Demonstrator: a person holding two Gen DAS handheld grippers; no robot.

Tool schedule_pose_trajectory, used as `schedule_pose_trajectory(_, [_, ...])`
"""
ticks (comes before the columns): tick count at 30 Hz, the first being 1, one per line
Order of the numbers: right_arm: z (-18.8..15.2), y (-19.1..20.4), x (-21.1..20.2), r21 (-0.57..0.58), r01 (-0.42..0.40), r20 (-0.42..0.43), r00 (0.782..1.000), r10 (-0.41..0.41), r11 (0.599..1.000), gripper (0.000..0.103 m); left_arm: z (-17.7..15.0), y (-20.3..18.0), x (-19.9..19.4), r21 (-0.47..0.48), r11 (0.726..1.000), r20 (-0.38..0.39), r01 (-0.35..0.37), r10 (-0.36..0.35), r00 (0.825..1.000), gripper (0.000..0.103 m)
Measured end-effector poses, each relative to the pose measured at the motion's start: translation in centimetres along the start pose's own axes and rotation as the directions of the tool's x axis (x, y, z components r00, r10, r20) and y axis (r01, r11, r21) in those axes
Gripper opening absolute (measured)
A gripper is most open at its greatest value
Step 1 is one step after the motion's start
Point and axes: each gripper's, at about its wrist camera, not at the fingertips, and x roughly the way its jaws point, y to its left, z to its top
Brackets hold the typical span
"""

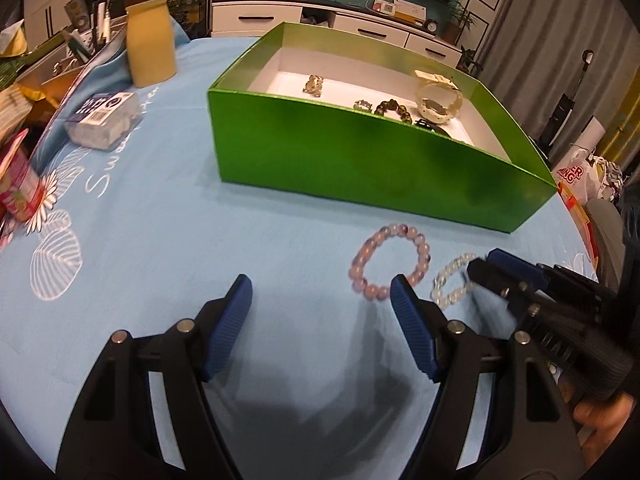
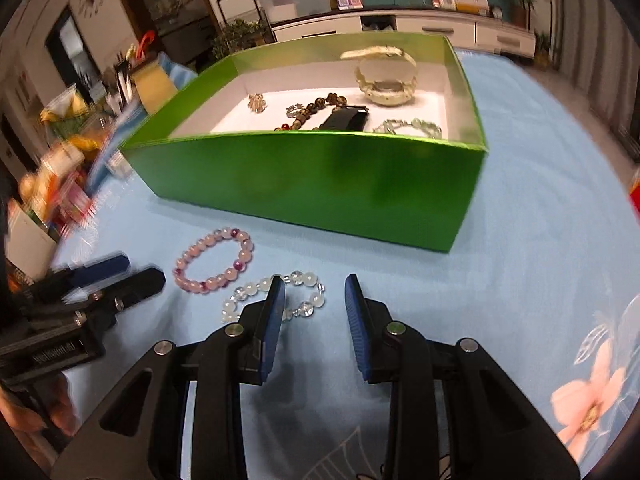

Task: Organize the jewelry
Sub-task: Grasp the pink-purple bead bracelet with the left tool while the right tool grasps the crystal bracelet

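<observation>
Both tongs are hanging over the blue tablecloth (image 1: 168,248), angled down toward 2 loose bracelets. Left gripper (image 1: 320,294) is standing wide open with nothing between its blue pads, its right-hand finger overlapping the near edge of the pink bead bracelet (image 1: 390,262); whether it touches the beads cannot be told. Right gripper (image 2: 314,292) is standing partly open and empty, its left-hand finger covering part of the clear bead bracelet (image 2: 276,296), with most of that loop lying beside the gap rather than inside it. Each tool is probably lining up on the bracelet nearest to it, so that both pieces can go into the green box (image 2: 320,176) just behind them. That box is already holding a dark bead bracelet (image 2: 320,108), a pale green bead strand (image 2: 412,126), a black clasp-like piece (image 2: 346,118), a small cluster ornament (image 2: 256,102) and a cream open case (image 2: 386,76). Its tall near wall is standing between the bracelets and the interior, so a lift over the rim would likely be needed. The 2 bracelets are lying just beside each other, and the 2 tools are crowding the same patch. A yellow jar (image 1: 150,40) and a small packet (image 1: 104,120) are sitting well apart on the left.
</observation>
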Motion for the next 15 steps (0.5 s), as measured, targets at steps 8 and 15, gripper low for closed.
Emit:
schedule_pose_trajectory(8, [-0.5,0.9,0.1,-0.093,0.048,0.016,0.999,-0.046,0.995,0.007,0.6,-1.0,1.3,0.053,0.998,-0.002,-0.017,0.017,1.0,0.073])
schedule_pose_trajectory(15, [-1.1,-0.8,-0.8,-0.026,0.003,0.018,1.0,-0.002,1.0,0.007,0.5,-2.1,1.8,0.115,0.993,0.012,-0.034,0.033,0.999,0.058])
